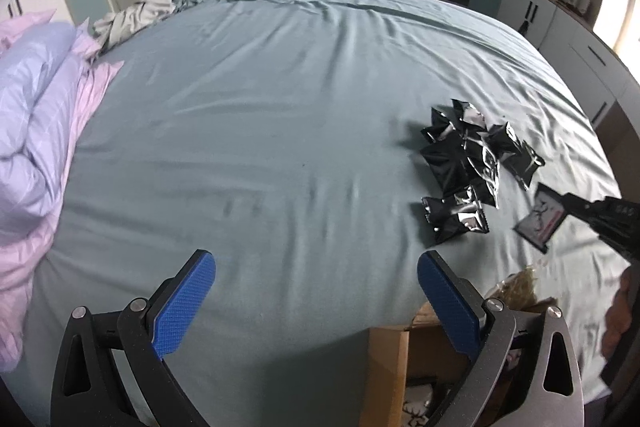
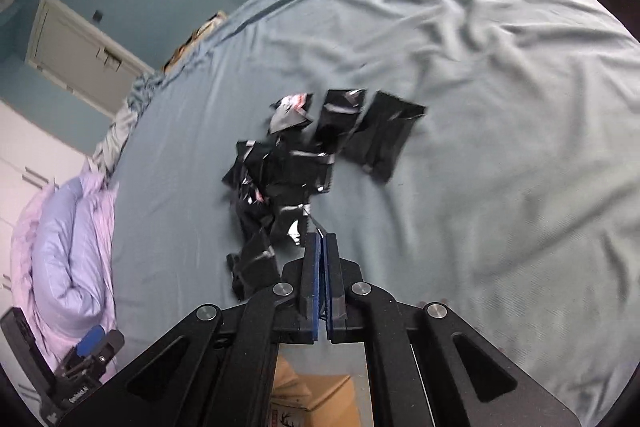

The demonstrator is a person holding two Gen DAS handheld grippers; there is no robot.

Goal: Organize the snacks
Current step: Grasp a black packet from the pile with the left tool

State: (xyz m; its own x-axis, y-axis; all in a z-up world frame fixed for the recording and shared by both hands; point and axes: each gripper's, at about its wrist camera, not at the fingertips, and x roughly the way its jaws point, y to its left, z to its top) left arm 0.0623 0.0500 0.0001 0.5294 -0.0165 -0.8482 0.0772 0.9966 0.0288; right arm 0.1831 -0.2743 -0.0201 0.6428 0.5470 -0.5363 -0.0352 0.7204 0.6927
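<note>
A heap of black foil snack packets (image 1: 472,155) (image 2: 296,163) lies on the blue-grey bed sheet (image 1: 280,107). My right gripper (image 2: 322,237) is shut. In the left wrist view the right gripper (image 1: 566,201) comes in from the right edge and pinches one dark packet (image 1: 536,223) by its corner, just right of the heap. In the right wrist view that packet shows only as a thin edge at the fingertips. My left gripper (image 1: 317,259) stands open over bare sheet left of the heap, with nothing between its blue pads (image 1: 184,307).
An open cardboard box (image 1: 388,367) (image 2: 312,387) sits below the bed's near edge, under both grippers. A clear bag of brownish snacks (image 1: 520,287) lies at that edge. A lilac duvet (image 1: 36,131) is bunched on the left; cabinets (image 1: 560,27) line the right wall.
</note>
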